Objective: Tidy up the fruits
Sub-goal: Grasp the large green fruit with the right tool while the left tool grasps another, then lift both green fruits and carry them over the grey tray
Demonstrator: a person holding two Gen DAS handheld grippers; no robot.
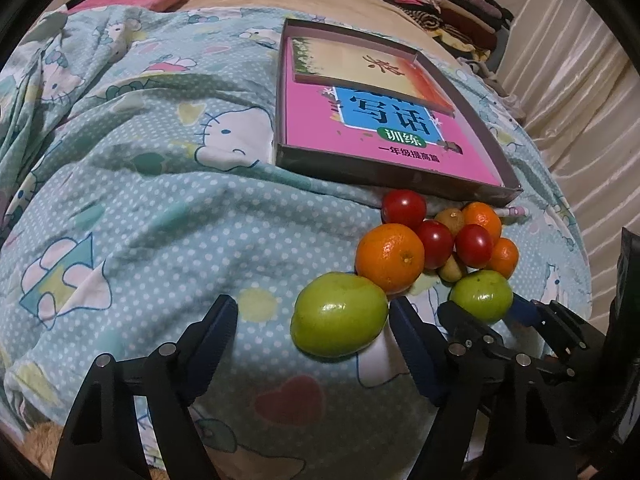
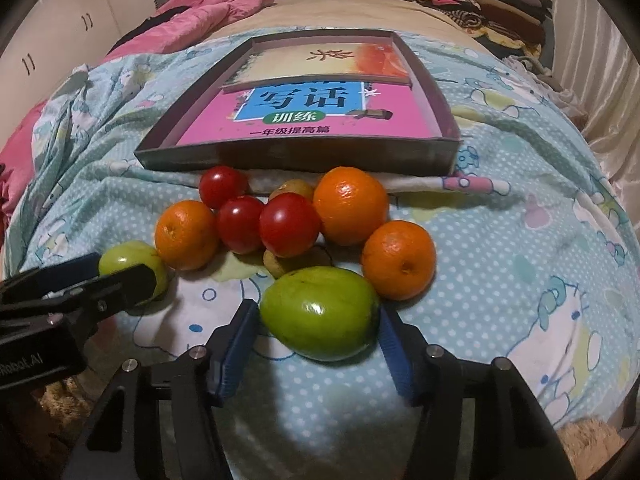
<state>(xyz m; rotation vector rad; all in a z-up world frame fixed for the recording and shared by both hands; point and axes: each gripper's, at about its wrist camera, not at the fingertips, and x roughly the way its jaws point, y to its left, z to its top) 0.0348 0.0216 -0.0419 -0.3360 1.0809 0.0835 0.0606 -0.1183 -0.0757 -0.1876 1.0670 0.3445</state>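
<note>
Green, glossy fruit (image 2: 320, 314) sits between the right tool's (image 2: 316, 344) spread fingers; left tool (image 1: 314, 340) also apart.

We look low and close over the bed from each gripper, left view from the left; both share the fruit pile (image 1: 436, 248) and box (image 2: 304, 160).

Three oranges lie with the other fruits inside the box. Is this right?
Not inside. The oranges and the other fruits lie on the blanket, in front of the box. The right wrist view shows it.
</note>
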